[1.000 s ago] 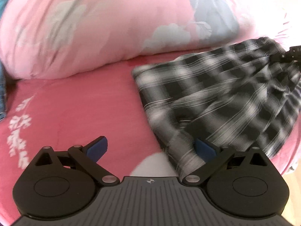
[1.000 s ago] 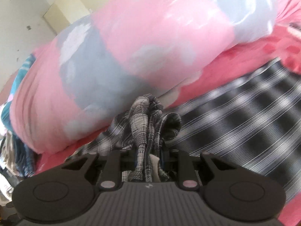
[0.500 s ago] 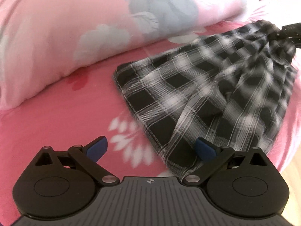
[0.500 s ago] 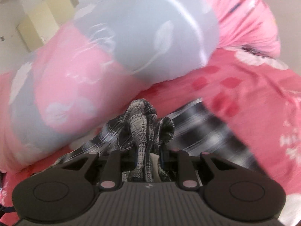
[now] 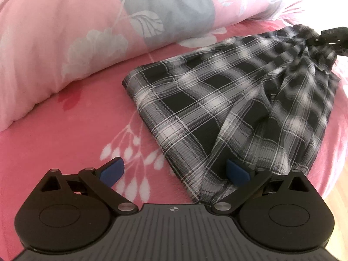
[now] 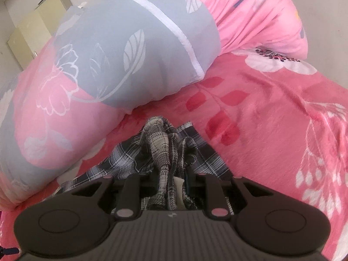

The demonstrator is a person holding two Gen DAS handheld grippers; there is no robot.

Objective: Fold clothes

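Note:
A black-and-white plaid garment [image 5: 217, 108] lies spread on the pink floral bed sheet [image 5: 65, 141]. My left gripper [image 5: 174, 171] hovers open just above the garment's near corner, which lies by the right blue pad [image 5: 237, 173]; nothing is pinched. The garment's far end is bunched into a knot held by my right gripper [image 5: 314, 41] at the upper right. In the right wrist view the right gripper [image 6: 171, 176] is shut on that bunched plaid cloth [image 6: 161, 143], which sticks out ahead of the fingers.
A bulky pink and grey floral duvet [image 5: 87, 32] rises along the far side of the bed, close behind the garment. The bed edge and wooden floor [image 5: 339, 198] show at the lower right. Pale cabinets [image 6: 32, 28] stand by the wall.
The right gripper has carried the bunched end sideways along the duvet, drawing the garment out flatter. The left gripper has shifted toward the garment's near corner and stayed open.

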